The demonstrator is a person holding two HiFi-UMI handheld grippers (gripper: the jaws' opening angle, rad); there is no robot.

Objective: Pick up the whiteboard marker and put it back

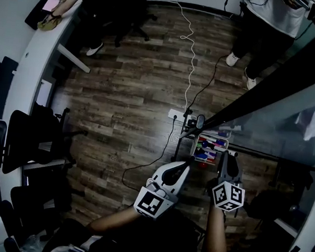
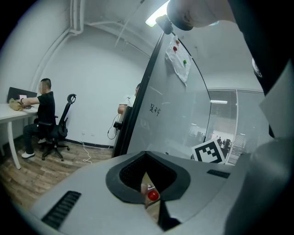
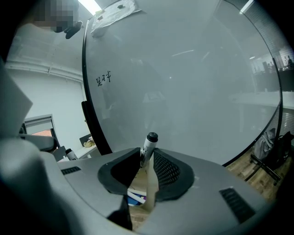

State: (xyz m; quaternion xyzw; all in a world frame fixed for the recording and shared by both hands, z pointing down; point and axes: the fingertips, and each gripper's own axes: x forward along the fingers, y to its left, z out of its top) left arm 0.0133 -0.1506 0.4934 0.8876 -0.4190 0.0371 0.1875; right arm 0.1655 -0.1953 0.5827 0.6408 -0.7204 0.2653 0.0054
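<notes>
In the right gripper view a whiteboard marker [image 3: 148, 148] with a white barrel and black cap stands upright between the dark pads of my right gripper [image 3: 146, 158], which is shut on it. Its cap pokes up above the jaws, in front of the whiteboard [image 3: 193, 82]. Below the jaws lie blue and white markers [image 3: 133, 198]. The head view shows both grippers over the marker tray [image 1: 222, 134] at the board's foot, the right gripper [image 1: 228, 157] beside the left gripper [image 1: 190, 161]. My left gripper [image 2: 149, 183] is shut and holds nothing; a red marker cap [image 2: 153, 195] shows through the slit between its jaws.
The whiteboard's dark frame [image 1: 263, 89] runs diagonally at the right. A white cable [image 1: 189, 47] and a power strip [image 1: 178, 116] lie on the wooden floor. One person [image 2: 43, 114] sits at a desk at the left, another [image 1: 270, 28] stands beyond the board. Office chairs [image 1: 26, 136] stand at the left.
</notes>
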